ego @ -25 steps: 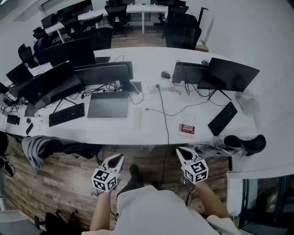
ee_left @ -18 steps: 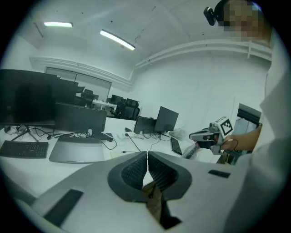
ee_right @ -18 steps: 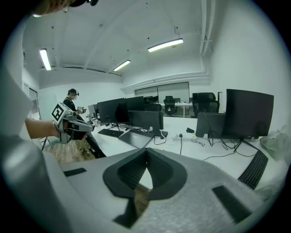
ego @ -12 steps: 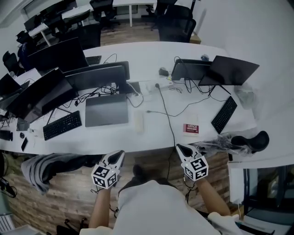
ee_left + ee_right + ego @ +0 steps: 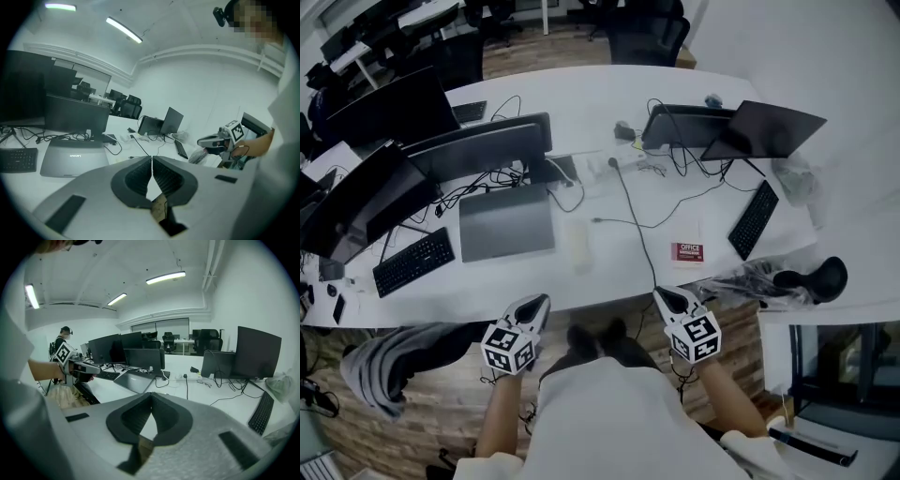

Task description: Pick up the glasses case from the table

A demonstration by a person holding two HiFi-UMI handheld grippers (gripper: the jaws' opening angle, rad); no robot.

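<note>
A pale oblong glasses case [image 5: 577, 246] lies on the white table [image 5: 609, 281], just right of a closed grey laptop [image 5: 506, 222]. Both grippers hover over the floor just short of the table's near edge and point toward it. My left gripper [image 5: 542, 300] is shut with nothing in it, below and left of the case. My right gripper [image 5: 659, 293] is also shut and empty, further to the right. In the left gripper view the jaws [image 5: 151, 161] meet; in the right gripper view they [image 5: 151, 399] meet too. Neither gripper view shows the case.
A red box [image 5: 688, 251] and a black cable [image 5: 633, 220] lie near the right gripper. Keyboards [image 5: 412, 261] [image 5: 754, 219], monitors [image 5: 478, 150] and a dark laptop [image 5: 769, 131] crowd the table. A jacket-draped chair [image 5: 389, 361] stands at the left, a black object [image 5: 811, 278] at the right.
Both grippers have moved forward to the table's near edge, and the table now sits closer in the head view. The jaws stayed shut throughout.
</note>
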